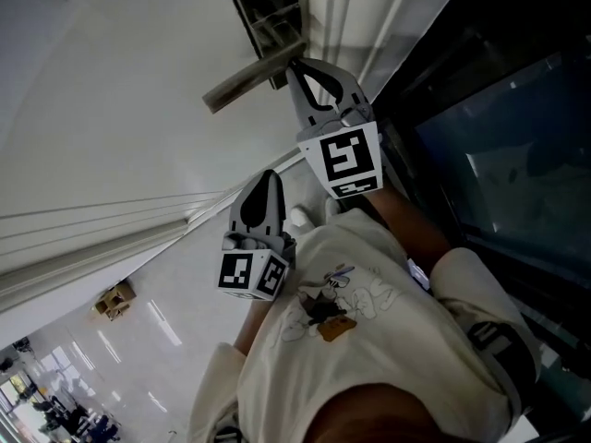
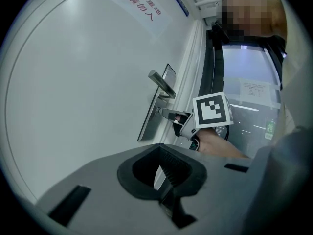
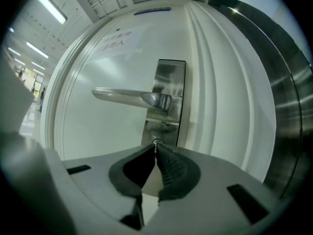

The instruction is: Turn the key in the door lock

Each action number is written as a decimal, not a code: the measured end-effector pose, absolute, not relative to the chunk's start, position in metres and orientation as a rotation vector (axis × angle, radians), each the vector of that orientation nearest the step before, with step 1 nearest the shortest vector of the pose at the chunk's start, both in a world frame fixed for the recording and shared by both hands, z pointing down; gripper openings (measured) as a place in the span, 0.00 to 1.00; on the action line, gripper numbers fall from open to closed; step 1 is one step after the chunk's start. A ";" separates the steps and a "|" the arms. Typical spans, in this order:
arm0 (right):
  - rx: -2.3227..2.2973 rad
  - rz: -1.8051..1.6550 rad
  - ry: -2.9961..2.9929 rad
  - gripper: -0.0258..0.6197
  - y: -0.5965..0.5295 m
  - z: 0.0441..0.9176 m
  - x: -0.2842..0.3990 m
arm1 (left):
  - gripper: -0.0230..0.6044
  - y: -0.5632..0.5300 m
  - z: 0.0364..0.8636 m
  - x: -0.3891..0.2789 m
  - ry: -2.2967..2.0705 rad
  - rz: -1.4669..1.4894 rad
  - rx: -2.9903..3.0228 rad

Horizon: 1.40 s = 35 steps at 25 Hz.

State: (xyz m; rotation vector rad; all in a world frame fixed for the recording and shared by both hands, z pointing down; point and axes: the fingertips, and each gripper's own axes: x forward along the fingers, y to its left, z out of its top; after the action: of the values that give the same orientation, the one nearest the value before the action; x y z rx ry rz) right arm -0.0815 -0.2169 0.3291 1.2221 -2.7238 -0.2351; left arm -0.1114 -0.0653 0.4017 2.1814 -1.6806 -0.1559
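- The right gripper (image 3: 156,148) has its jaws pressed together at the tips, pinching what looks to be the key (image 3: 156,142). Only a sliver of it shows, straight ahead of the tips, seated in the lock plate (image 3: 171,77).
- The door handle (image 3: 127,96) juts out just above the tips and runs off to the gripper's left. It is close enough to foul a careless roll.
- The step in hand reads as the turn itself. It should be a clean roll about the key's own line, with no push sideways or downward that would bend the key or lever it out.
- The pinch needs to stay firm, because smooth metal may slip between the pads once the lock resists.
- The right gripper points level and square at the door (image 3: 98,131), with the person's forearm straight behind it.
- The left gripper (image 2: 160,151) hangs back beside and behind the right one. Its jaws are together on nothing, and it faces plain door panel.
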 end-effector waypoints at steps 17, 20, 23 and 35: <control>1.130 0.579 -2.981 0.08 -0.221 0.331 -0.074 | 0.05 -0.064 0.403 -0.107 -1.647 -0.140 2.194; 1.106 0.714 -3.008 0.08 -0.222 0.332 -0.074 | 0.05 -0.064 0.403 -0.107 -1.646 -0.139 2.198; 1.095 0.781 -3.017 0.08 -0.223 0.332 -0.073 | 0.04 -0.064 0.402 -0.108 -1.645 -0.140 2.200; 0.920 1.436 -3.038 0.08 -0.226 0.334 -0.072 | 0.05 -0.068 0.401 -0.104 -1.633 -0.144 2.208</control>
State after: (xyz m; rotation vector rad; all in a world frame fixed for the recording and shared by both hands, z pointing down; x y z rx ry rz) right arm -0.0719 -0.2257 0.3341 0.9197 -3.0382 1.4360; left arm -0.1041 -0.0677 0.4014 2.2084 -1.6330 -0.1445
